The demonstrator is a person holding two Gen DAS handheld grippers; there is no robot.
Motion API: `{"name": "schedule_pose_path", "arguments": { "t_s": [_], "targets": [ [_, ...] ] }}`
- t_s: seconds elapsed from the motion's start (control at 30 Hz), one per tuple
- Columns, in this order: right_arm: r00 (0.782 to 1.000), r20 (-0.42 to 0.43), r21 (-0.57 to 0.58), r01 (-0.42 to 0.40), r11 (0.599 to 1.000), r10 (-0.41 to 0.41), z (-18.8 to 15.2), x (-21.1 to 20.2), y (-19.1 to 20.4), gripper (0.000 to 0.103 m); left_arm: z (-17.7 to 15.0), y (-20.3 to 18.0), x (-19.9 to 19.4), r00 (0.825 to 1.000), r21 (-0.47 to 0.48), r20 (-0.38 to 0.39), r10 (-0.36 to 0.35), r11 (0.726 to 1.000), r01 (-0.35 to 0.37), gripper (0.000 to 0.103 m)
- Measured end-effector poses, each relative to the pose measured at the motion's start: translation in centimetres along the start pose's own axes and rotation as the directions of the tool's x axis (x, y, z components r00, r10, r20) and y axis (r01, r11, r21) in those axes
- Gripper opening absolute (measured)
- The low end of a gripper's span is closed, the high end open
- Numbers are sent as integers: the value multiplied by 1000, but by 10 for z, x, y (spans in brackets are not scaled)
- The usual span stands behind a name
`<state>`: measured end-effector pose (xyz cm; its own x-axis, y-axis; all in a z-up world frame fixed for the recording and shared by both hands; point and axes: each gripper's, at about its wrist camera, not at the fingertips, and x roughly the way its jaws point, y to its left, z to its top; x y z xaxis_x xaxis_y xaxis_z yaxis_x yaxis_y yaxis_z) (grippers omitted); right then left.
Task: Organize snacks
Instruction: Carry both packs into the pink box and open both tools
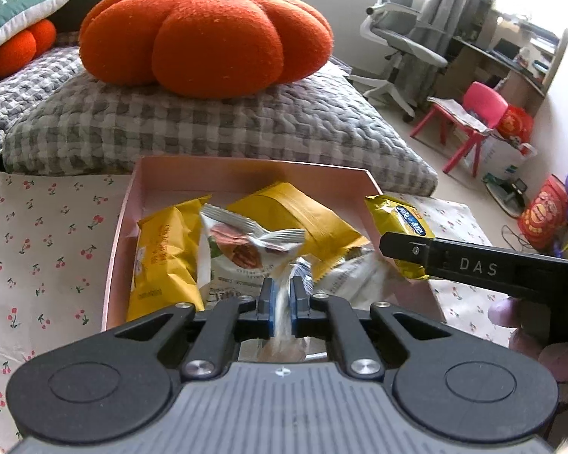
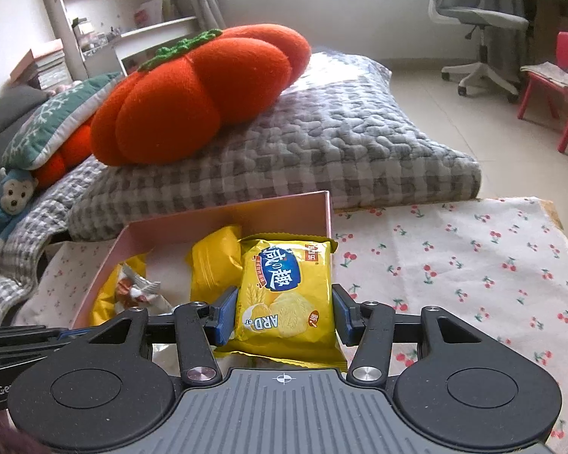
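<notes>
A shallow pink box [image 1: 130,196] [image 2: 322,208] on the cherry-print cloth holds several snack packets: yellow ones [image 1: 166,257] and a white nut packet [image 1: 234,249]. My left gripper [image 1: 282,302] is shut on a thin clear-and-white wrapped snack [image 1: 284,287], just over the box's near side. My right gripper [image 2: 284,314] is shut on a yellow cracker packet [image 2: 287,295] with a blue label, at the box's right near corner. In the left wrist view that packet [image 1: 397,223] and the right gripper's black finger [image 1: 454,261] reach in from the right.
Behind the box lies a grey checked cushion [image 1: 216,125] with a big orange pumpkin pillow [image 1: 204,34] on it. The cherry-print cloth [image 2: 454,265] spreads right of the box. An office chair [image 1: 397,30] and a red child's chair [image 1: 473,113] stand on the floor beyond.
</notes>
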<state>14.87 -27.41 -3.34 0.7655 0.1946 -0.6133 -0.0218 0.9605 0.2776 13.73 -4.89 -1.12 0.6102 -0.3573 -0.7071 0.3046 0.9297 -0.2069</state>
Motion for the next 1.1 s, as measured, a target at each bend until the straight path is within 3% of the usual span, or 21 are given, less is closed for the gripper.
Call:
{"name": "schedule_pose_path", "arguments": {
  "t_s": [0.23, 0.33, 0.47, 0.63, 0.93, 1.03, 1.1],
  "targets": [
    [1000, 27, -3, 8, 1000, -8, 4, 16, -2, 50, -2, 3, 11, 999, -3, 18, 40, 999, -40, 6],
    [999, 32, 11, 6, 1000, -7, 7, 20, -7, 50, -4, 12, 22, 998, -24, -7, 70, 997, -70, 0],
    [999, 42, -5, 6, 1000, -5, 7, 25, -8, 50, -7, 24, 30, 997, -86, -24, 70, 994, -72, 0],
    [998, 59, -21, 2, 1000, -1, 9, 28, -7, 50, -7, 21, 29, 998, -71, -16, 68, 995, -69, 1],
    [994, 95, 24, -60, 998, 58, 17, 20, -13, 60, -5, 16, 26, 998, -47, -3, 67, 997, -67, 17],
    [995, 85, 14, -55, 998, 54, 16, 18, -11, 65, -3, 13, 24, 998, -38, -3, 66, 997, -66, 29],
    [996, 76, 1, -51, 999, 51, 15, 15, -9, 67, -2, 10, 21, 998, -28, 0, 64, 998, -64, 42]
  ]
}}
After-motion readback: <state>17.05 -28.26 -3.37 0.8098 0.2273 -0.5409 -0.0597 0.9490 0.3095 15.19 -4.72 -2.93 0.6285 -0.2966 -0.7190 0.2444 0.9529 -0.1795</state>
